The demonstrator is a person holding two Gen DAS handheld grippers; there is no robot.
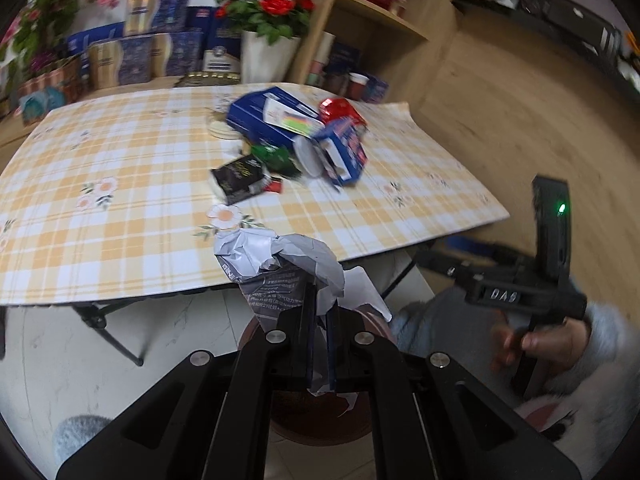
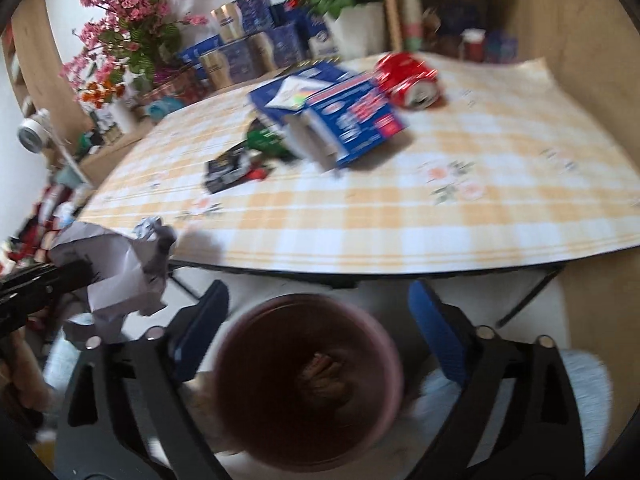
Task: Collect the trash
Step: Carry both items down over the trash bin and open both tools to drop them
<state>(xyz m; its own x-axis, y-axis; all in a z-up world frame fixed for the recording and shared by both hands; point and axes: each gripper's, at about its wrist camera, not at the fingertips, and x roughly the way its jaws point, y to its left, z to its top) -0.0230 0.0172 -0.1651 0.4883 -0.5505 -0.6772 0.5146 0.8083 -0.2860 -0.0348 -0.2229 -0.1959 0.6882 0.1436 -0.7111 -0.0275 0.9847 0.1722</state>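
My left gripper (image 1: 320,300) is shut on a crumpled grey-and-white paper wrapper (image 1: 276,264), held off the table's near edge above a dark brown bin (image 1: 254,332). In the right wrist view the same wrapper (image 2: 116,272) hangs at the left in the left gripper (image 2: 74,276). My right gripper (image 2: 320,316) stands open right over the bin's rim (image 2: 248,320), with nothing between its blue pads (image 2: 204,320). Something brownish lies in the bin. On the checked tablecloth (image 2: 440,220) lie a blue carton (image 2: 352,120), a crushed red can (image 2: 408,78), a green wrapper (image 2: 264,140) and a black packet (image 2: 228,170).
Blue and gold boxes (image 1: 160,40) and a white pot of red flowers (image 1: 268,56) stand behind the table. A wooden shelf (image 1: 380,20) is at the back right. Folding table legs (image 1: 108,332) reach the pale floor. A hand in a fuzzy sleeve (image 1: 552,344) holds the right gripper.
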